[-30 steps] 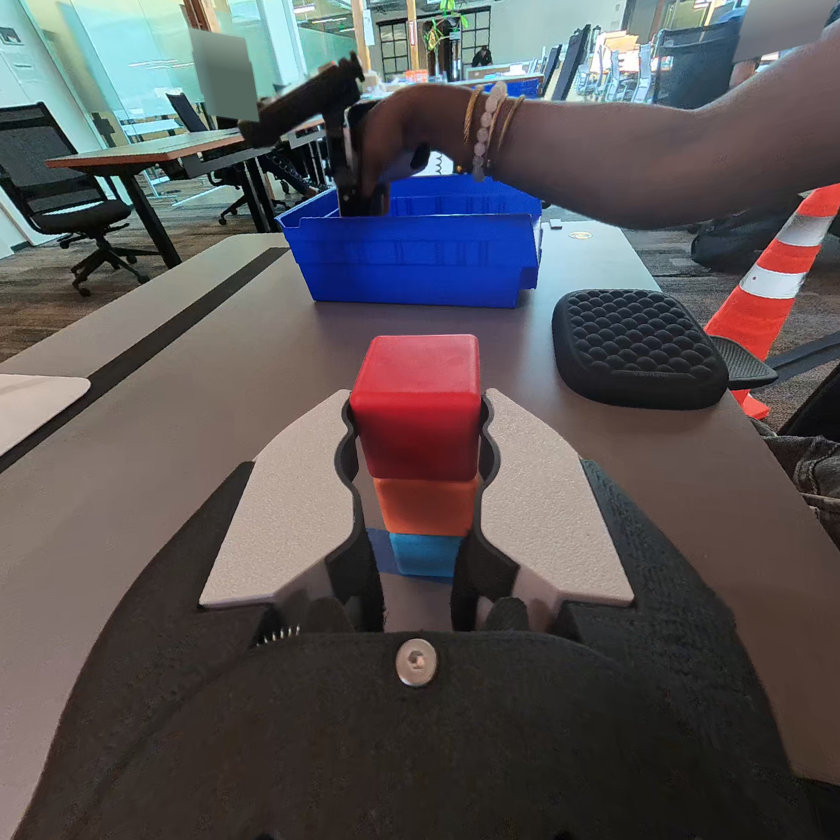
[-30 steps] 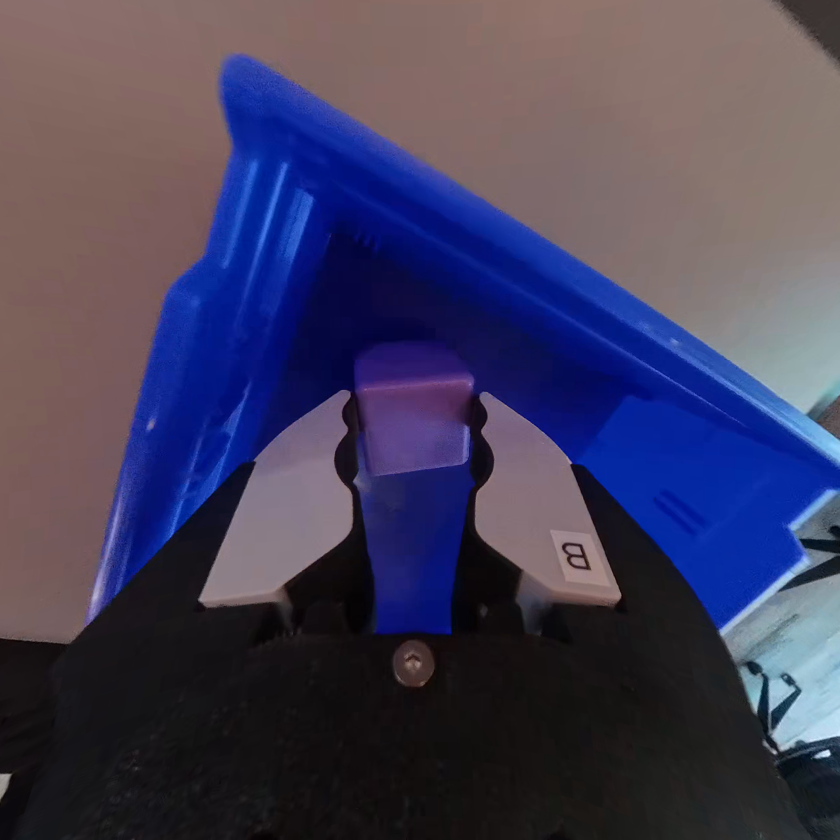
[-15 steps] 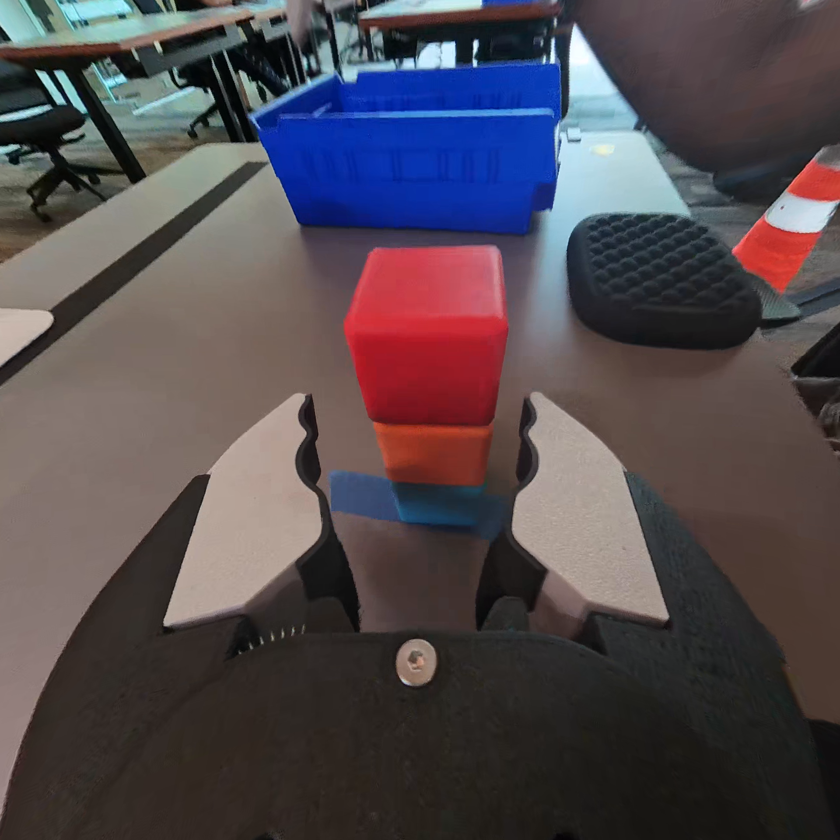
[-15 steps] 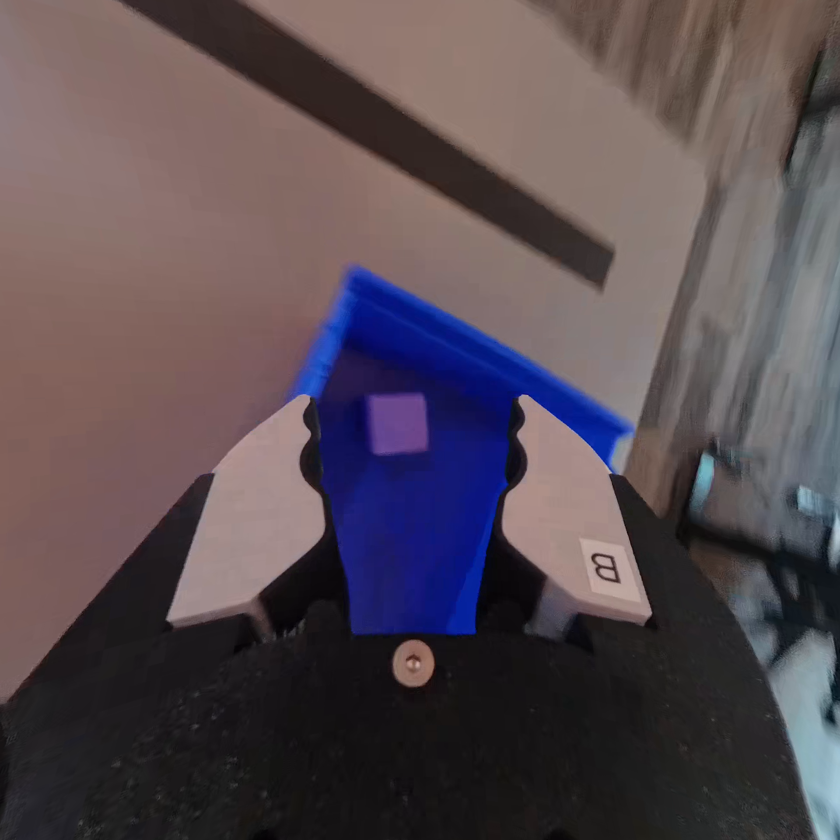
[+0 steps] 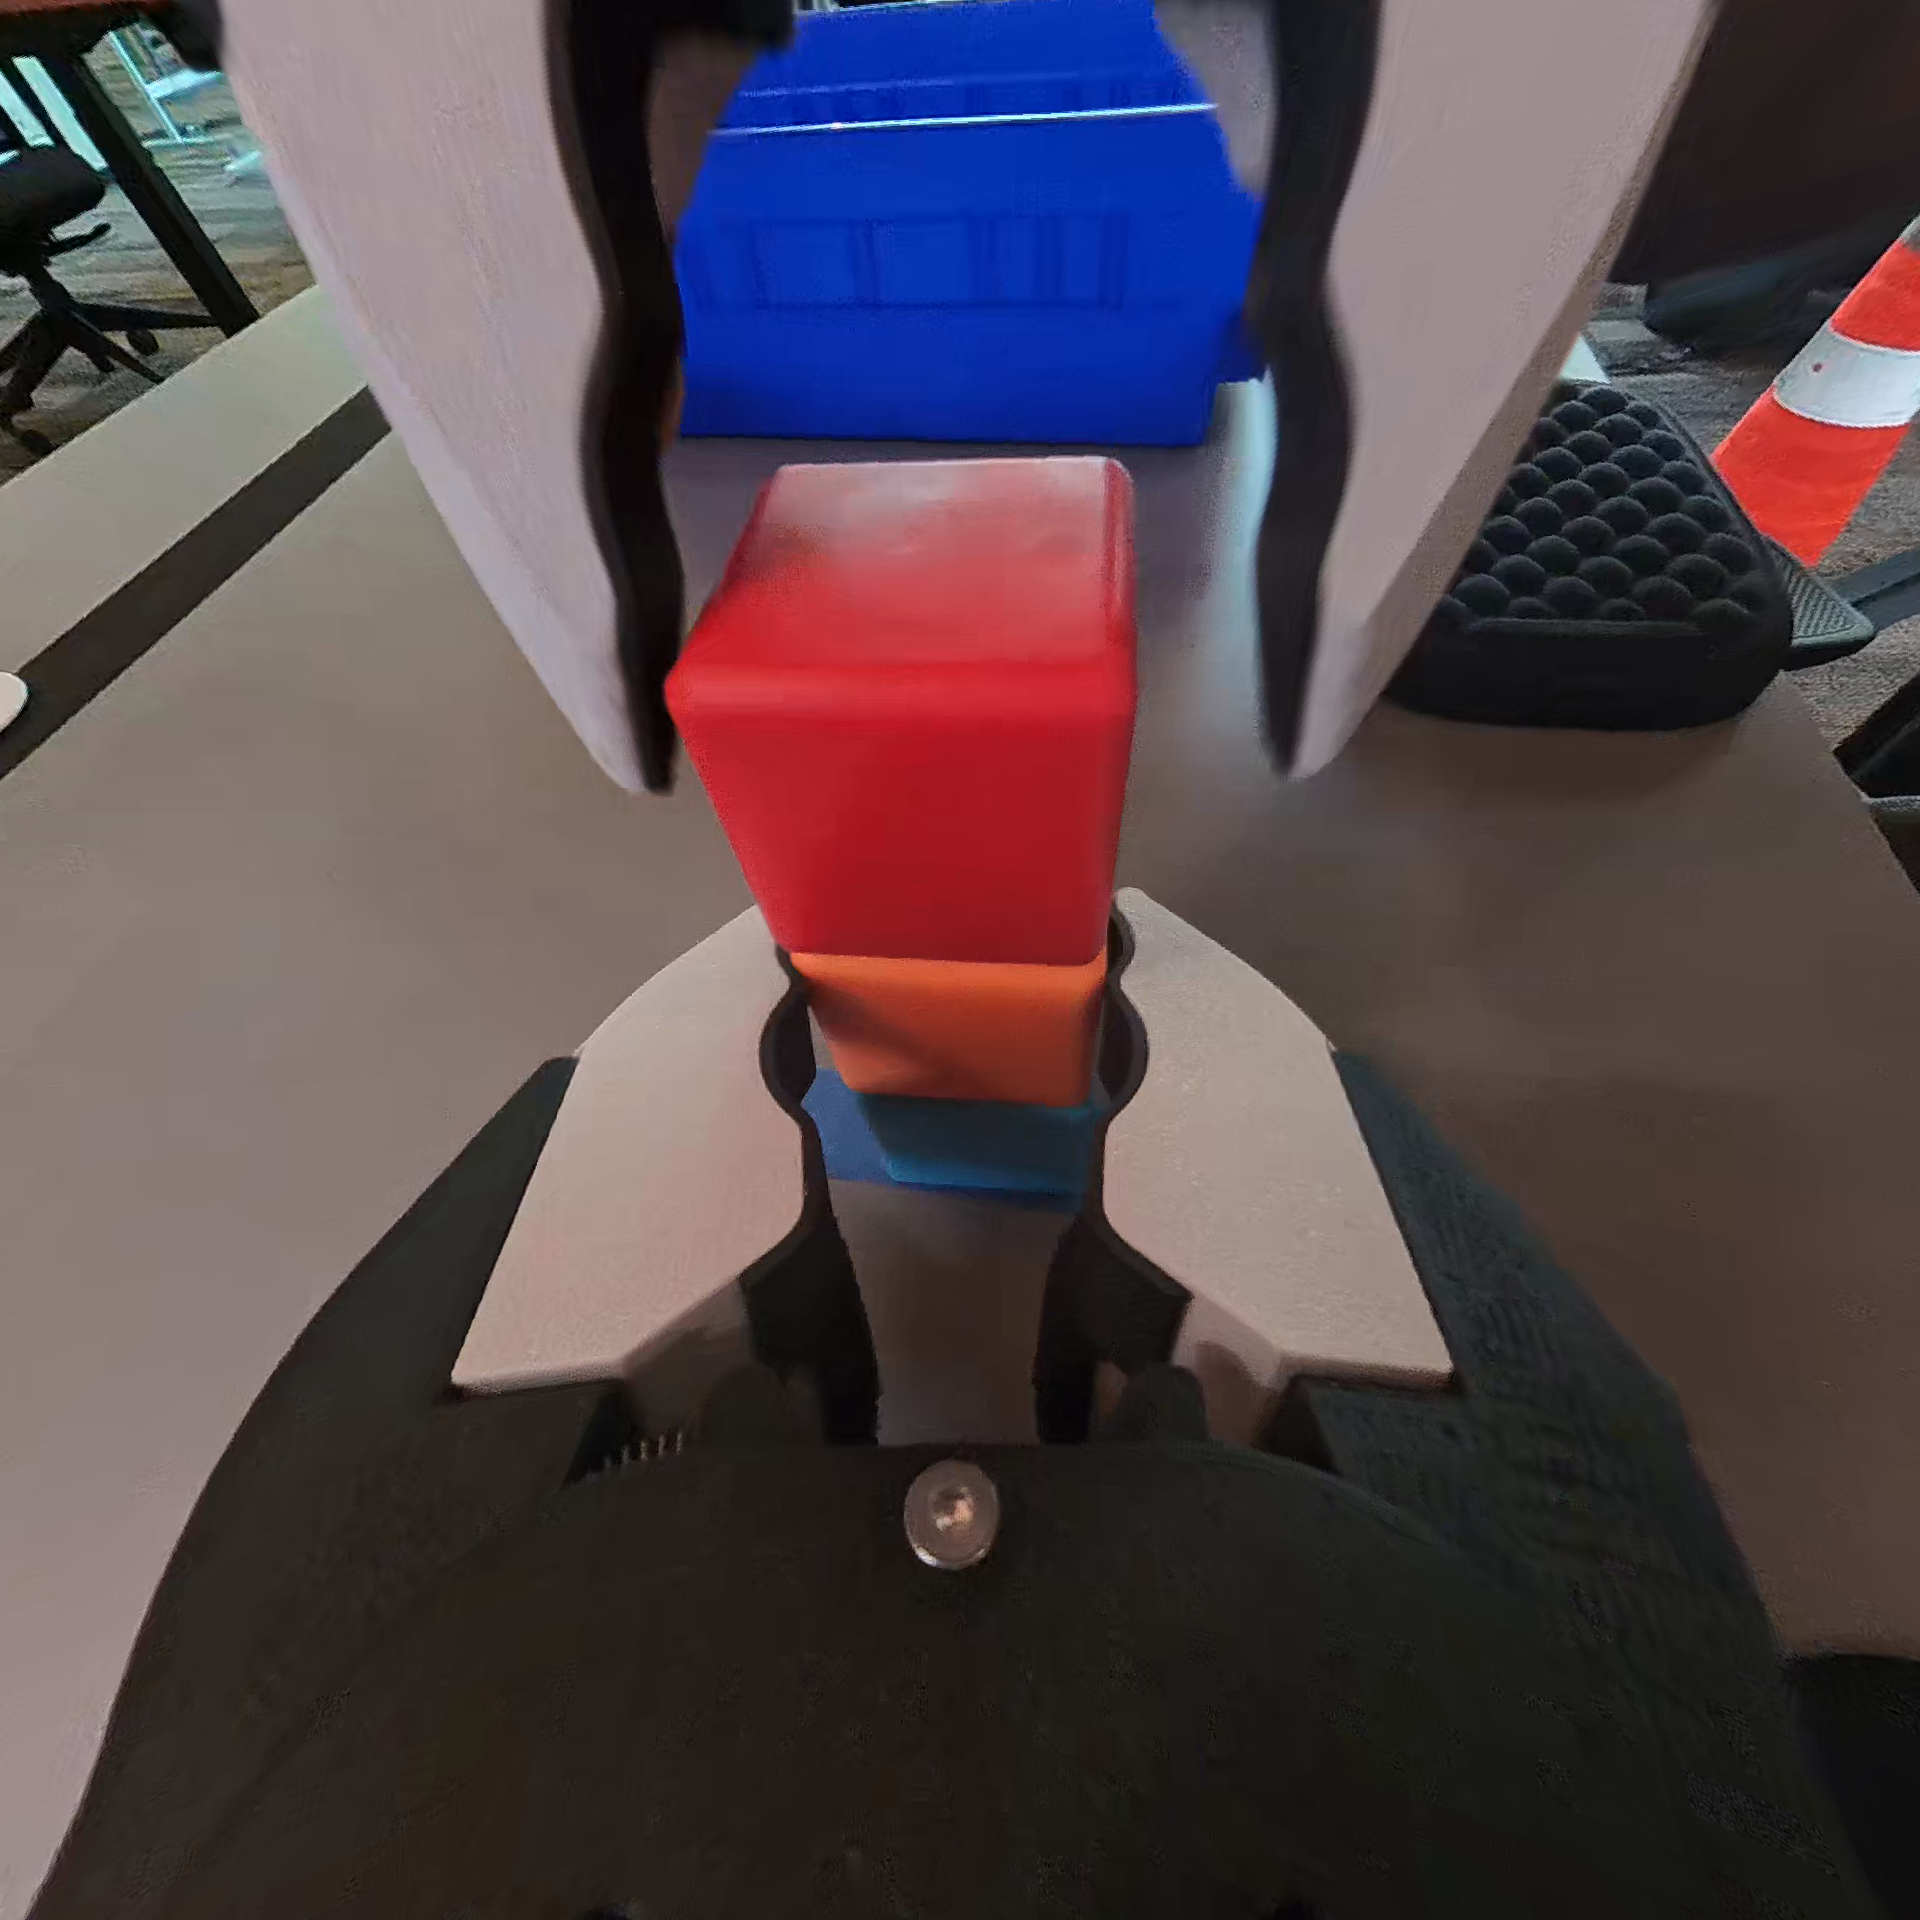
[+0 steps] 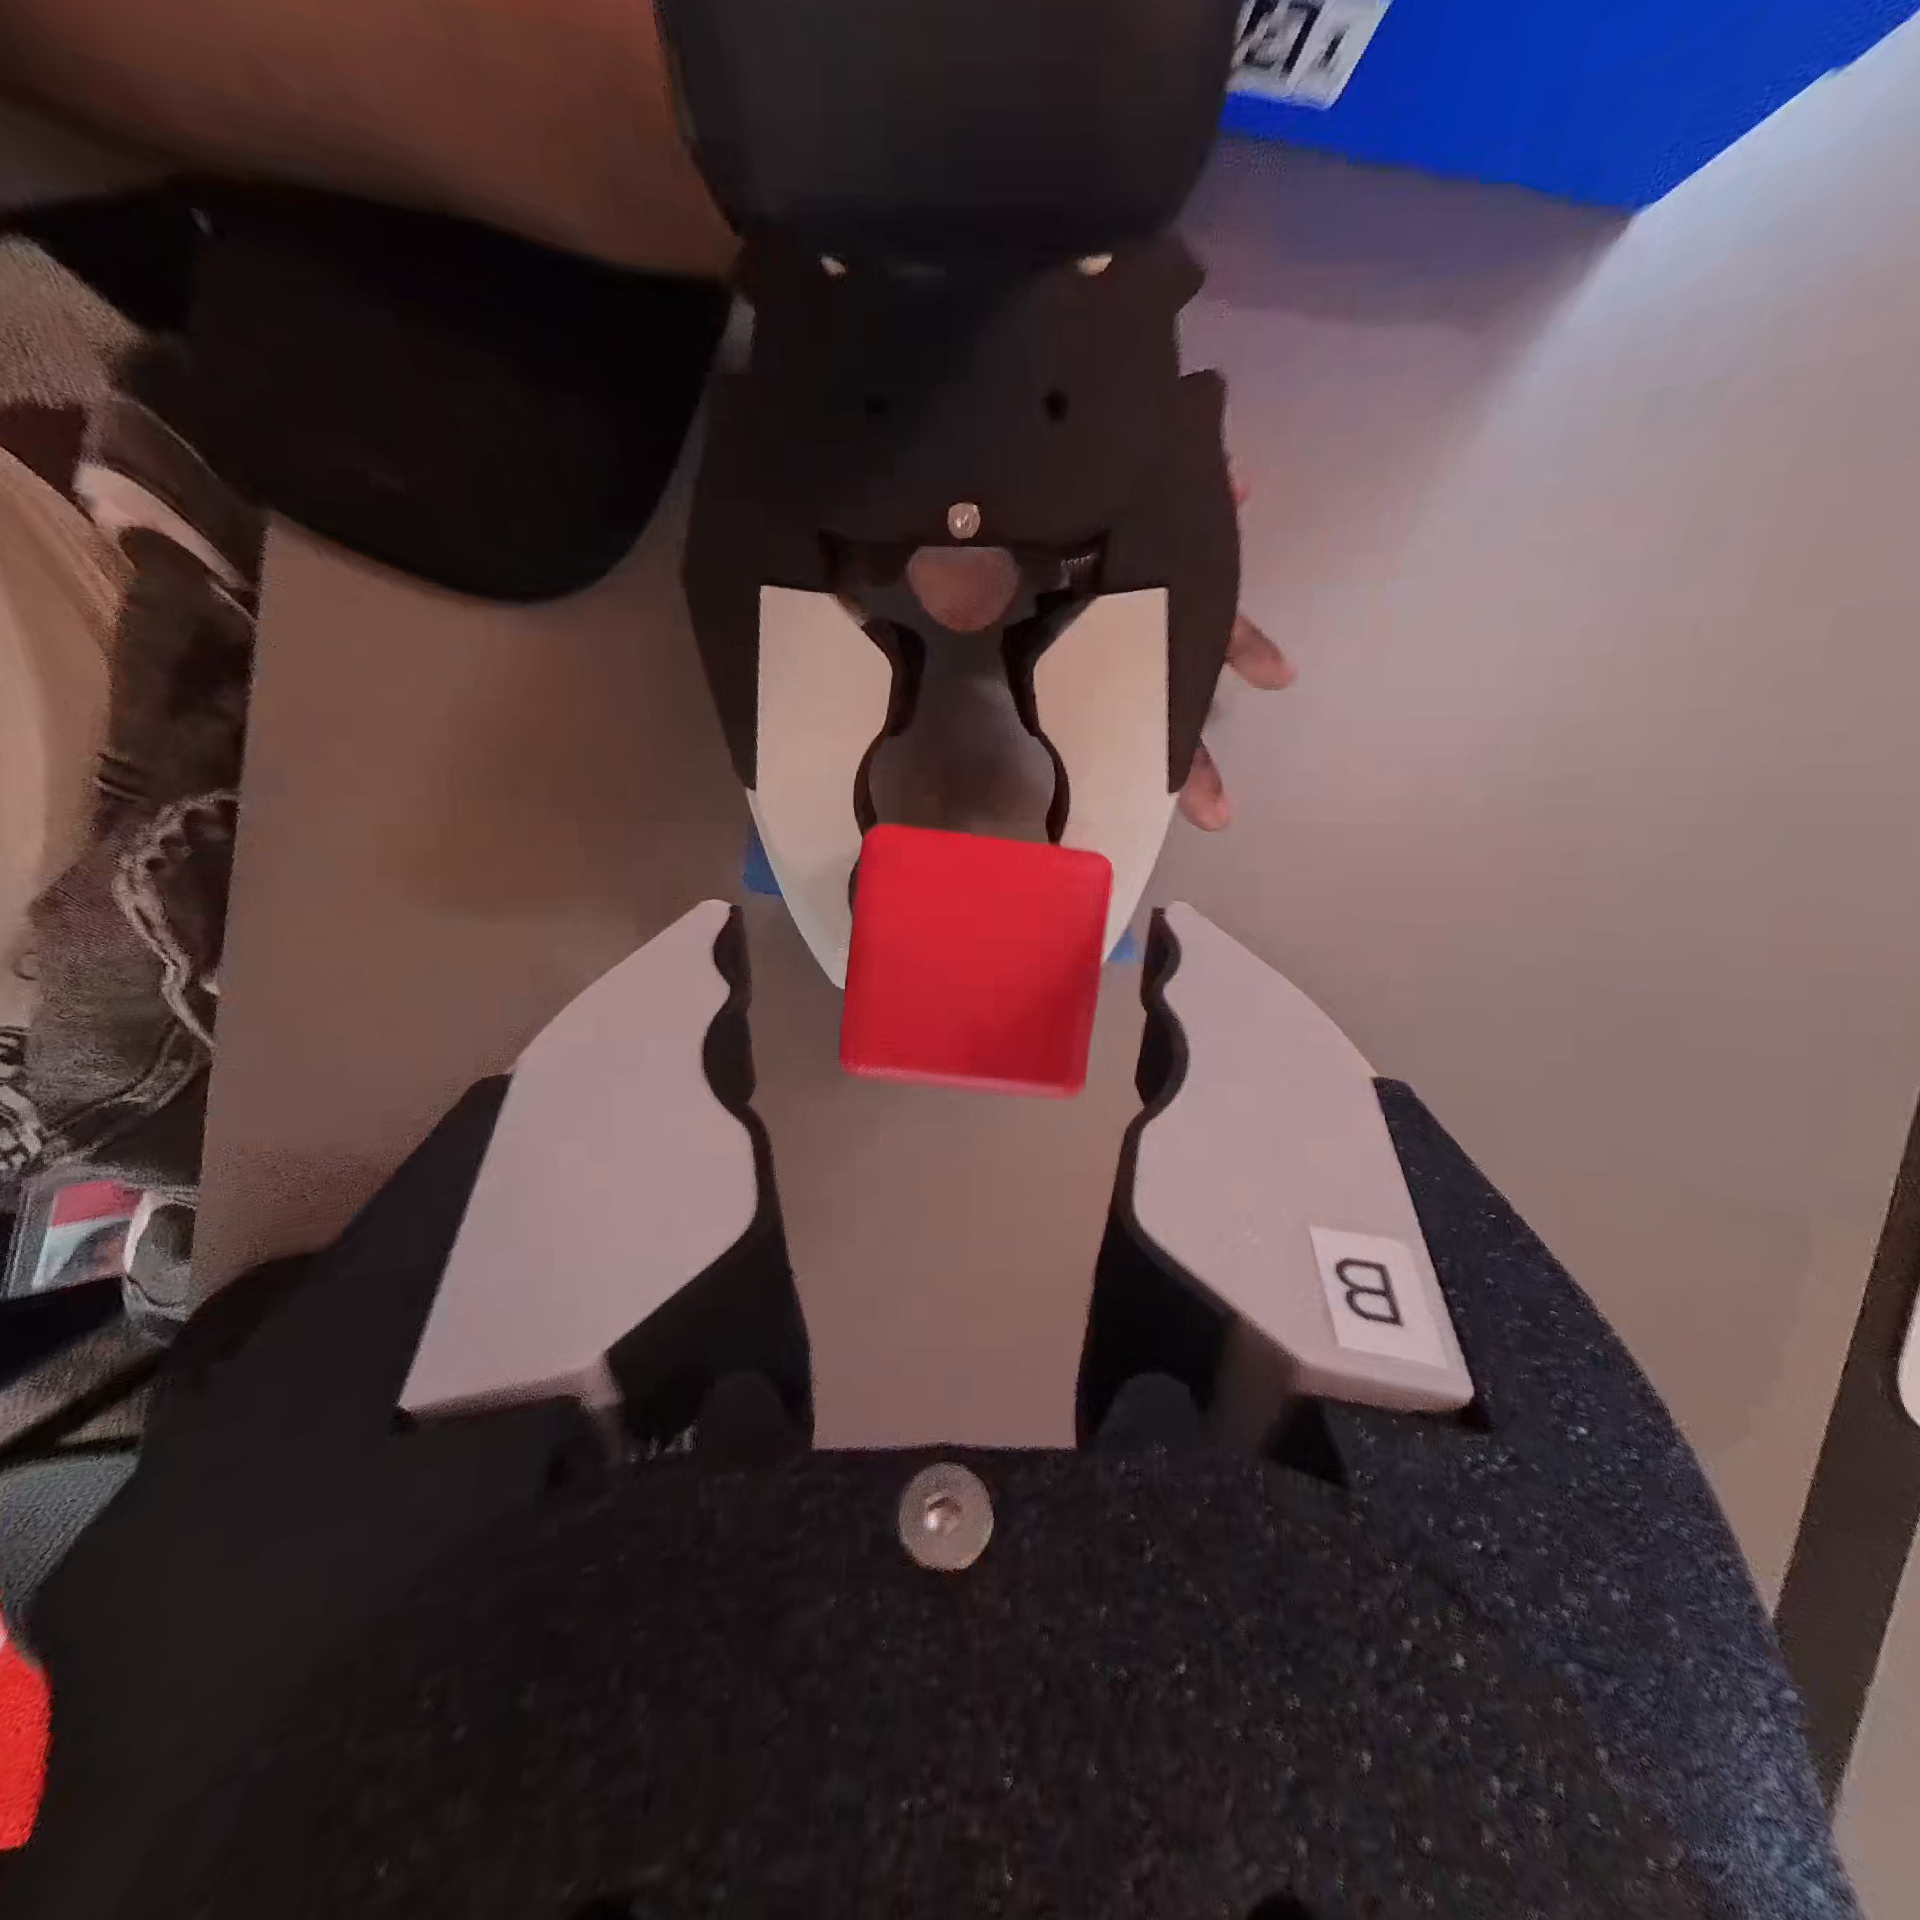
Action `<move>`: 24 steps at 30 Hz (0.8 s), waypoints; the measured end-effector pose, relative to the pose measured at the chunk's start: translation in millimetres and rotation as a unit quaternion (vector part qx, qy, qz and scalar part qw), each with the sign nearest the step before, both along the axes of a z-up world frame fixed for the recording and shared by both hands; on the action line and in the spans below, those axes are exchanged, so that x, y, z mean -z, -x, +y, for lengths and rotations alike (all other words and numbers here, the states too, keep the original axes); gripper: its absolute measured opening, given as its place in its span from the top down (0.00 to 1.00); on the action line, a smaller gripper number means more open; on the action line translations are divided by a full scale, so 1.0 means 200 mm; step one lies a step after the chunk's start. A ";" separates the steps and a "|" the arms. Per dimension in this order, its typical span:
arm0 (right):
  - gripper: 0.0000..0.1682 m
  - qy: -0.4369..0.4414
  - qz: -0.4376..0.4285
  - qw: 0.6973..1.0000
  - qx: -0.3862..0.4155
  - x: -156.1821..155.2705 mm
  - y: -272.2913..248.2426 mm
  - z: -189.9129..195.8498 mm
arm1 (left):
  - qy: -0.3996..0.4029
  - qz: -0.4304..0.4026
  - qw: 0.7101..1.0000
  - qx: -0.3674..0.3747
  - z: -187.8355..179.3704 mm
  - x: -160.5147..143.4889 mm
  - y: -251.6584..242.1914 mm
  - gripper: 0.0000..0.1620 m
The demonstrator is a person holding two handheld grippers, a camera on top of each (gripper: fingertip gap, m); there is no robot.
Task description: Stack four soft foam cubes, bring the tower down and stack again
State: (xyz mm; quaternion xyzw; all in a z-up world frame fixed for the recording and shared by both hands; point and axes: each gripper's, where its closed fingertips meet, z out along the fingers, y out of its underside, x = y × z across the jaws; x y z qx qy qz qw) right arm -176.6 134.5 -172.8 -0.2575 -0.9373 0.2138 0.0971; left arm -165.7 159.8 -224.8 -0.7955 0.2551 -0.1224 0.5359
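A tower stands on the table: a red cube (image 5: 914,748) on an orange cube (image 5: 956,1029) on a blue cube (image 5: 977,1148), over a patch of blue tape (image 5: 842,1132). My left gripper (image 5: 948,920) is shut on the orange cube, just under the red one. My right gripper (image 5: 966,769) comes down from above, open, with one finger on each side of the red cube. In the right wrist view I look down on the red cube (image 6: 971,966) between my open right gripper (image 6: 940,935), with the left gripper (image 6: 971,914) beyond it. No purple cube is in view.
A blue bin (image 5: 956,291) stands behind the tower. A black textured pad (image 5: 1590,582) lies at the right, with an orange and white cone (image 5: 1829,416) beyond the table edge. A dark strip (image 5: 187,582) runs along the table's left. A person's arm (image 6: 364,104) reaches in. The gap from one gripper's tips to the other's is roughly 6 cm.
My left gripper let go of the red cube, opened, then shut lower on the orange cube. My right gripper released the purple cube in the bin and moved, open, over the tower.
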 end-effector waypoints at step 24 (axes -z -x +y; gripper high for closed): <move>0.70 -0.147 0.071 0.946 0.279 -0.45 -0.37 1.01 | 0.006 -0.011 1.000 -0.008 0.00 0.00 0.02 0.69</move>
